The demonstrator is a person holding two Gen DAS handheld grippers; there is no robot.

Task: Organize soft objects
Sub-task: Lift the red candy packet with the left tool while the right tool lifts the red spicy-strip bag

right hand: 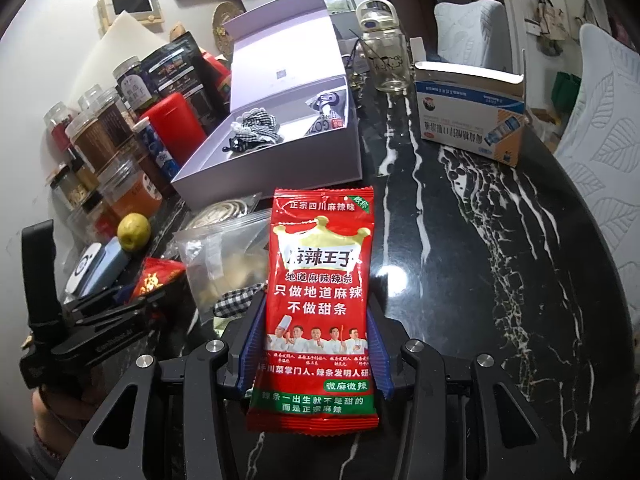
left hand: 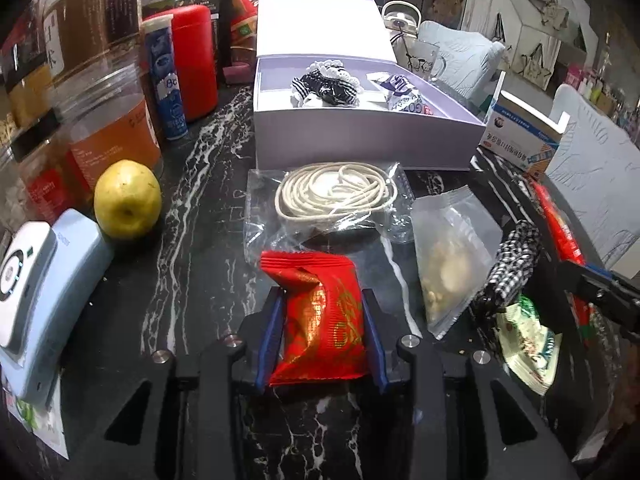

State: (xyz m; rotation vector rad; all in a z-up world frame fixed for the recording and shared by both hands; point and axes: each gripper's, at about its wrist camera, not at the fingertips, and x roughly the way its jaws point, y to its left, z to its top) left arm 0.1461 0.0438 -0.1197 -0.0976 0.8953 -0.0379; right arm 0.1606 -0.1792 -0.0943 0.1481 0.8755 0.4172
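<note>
My left gripper [left hand: 322,300] is shut on a small red snack packet [left hand: 320,312] over the black marble table [left hand: 208,240]. My right gripper [right hand: 316,304] is shut on a long red spicy-strip packet [right hand: 320,292]. An open lilac box [left hand: 360,136] stands ahead and holds checkered scrunchies [left hand: 324,84] and a purple-white packet [left hand: 400,92]; the box also shows in the right wrist view [right hand: 276,160]. On the table lie a bagged cord coil [left hand: 336,196], a clear snack bag [left hand: 448,264], a checkered cloth [left hand: 516,264] and a green packet [left hand: 528,344].
Jars [left hand: 108,120], a blue tube [left hand: 168,84] and a red canister [left hand: 196,60] crowd the left. A yellow fruit [left hand: 128,204] and a white device [left hand: 36,300] lie left front. A glass bottle [right hand: 384,60] and a medicine carton [right hand: 472,116] stand behind right.
</note>
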